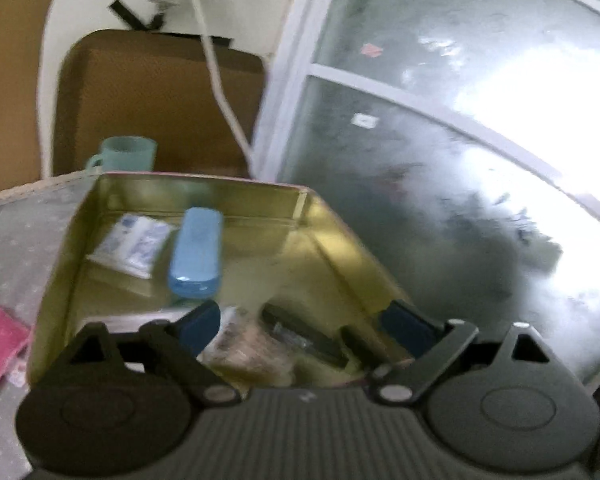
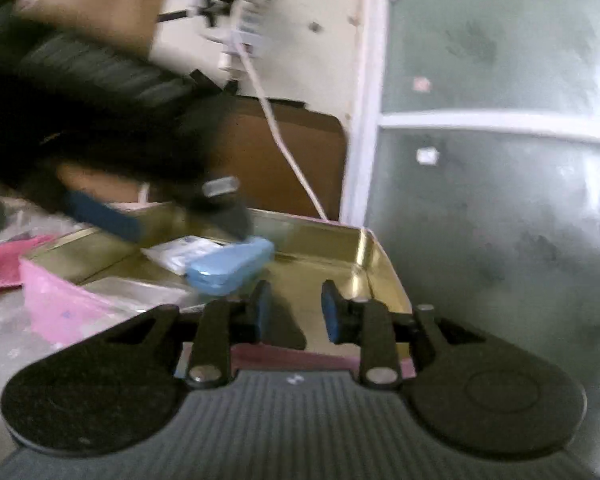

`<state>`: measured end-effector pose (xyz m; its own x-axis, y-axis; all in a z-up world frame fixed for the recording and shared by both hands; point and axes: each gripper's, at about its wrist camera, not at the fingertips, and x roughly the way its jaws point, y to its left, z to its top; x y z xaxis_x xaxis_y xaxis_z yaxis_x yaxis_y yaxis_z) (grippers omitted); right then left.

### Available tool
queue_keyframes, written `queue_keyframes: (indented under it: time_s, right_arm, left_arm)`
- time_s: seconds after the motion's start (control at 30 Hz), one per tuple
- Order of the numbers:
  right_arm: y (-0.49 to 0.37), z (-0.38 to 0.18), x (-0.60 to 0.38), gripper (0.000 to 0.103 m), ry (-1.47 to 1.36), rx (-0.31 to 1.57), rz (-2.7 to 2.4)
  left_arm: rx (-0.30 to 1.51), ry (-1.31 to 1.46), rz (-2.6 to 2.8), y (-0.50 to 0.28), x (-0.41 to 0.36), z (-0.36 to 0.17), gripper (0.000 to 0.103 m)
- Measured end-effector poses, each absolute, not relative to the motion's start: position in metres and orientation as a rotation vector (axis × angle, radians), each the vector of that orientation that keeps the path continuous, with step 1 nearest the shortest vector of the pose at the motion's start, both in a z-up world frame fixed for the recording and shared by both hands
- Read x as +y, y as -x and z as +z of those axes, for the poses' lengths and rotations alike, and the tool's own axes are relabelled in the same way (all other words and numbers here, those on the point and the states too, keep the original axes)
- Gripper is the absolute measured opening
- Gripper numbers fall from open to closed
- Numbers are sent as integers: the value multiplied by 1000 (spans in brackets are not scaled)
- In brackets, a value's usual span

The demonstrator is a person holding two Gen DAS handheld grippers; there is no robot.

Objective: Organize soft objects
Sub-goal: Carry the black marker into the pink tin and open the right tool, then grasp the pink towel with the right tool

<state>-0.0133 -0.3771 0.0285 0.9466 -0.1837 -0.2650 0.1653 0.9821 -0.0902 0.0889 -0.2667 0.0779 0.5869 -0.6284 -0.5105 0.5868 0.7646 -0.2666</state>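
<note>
Frosted window panes (image 1: 440, 128) fill the right of both views, with a cream wall, a brown board (image 1: 156, 100) and a dangling white cable (image 2: 284, 148) behind the desk (image 1: 8, 224), which wears a pale patterned cover. On it sits an open gold tin (image 1: 340, 248), the largest thing within reach. Inside lie a light blue case (image 1: 196, 254), a white packet (image 1: 132, 246) just left of it, and nearer the camera a crumpled pale wrapper (image 1: 248, 348) beside a dark flat piece. Outside the tin, to the left, are a pink cloth (image 2: 4, 260) and a pink bag (image 2: 56, 300); a mint mug (image 1: 128, 154) stands behind.

The left gripper (image 1: 300, 320) hovers over the tin's near end, jaws wide apart and empty; in the right view its tips reach down near the blue case, though blur hides whether they touch. The right gripper (image 2: 294, 312) waits at the tin's near rim, jaws moderately apart, holding nothing.

The step looks like sorting the tin's contents, between grasps. Next, a hand likely needs to settle on a soft item, perhaps the pink cloth, and close gently at its middle.
</note>
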Motion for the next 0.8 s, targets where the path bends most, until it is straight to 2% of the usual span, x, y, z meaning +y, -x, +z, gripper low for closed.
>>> queue_keyframes:
  time_s: [0.17,0.23,0.33,0.47,0.6,0.67,0.8]
  right_arm:
    - [37,21,-377,35,-3,230,-133]
    - [44,21,-369,36,-22,209,-89]
    - [52,21,-345,37,-39,218,27]
    - [36,25,-300,39,-54,289,252]
    - [5,26,-246,48,-37,384,419]
    - [-7,23,-215,52,-2,410,471]
    - [-55,19,-168,52,-3,497,492]
  left_arm:
    - [615,89,-637,-75,-219,63,94]
    - [593,97,-587,-62,-188,57,98]
    - [615,113,-471,-44,-136,42,98]
    - [657,196,-285,-27,-55,19,98]
    - [640,223,-76,-16,6,4,98]
    - [624,256,-44,-11,27,-3,97]
    - [571,326,-85,-7,39,-2,97]
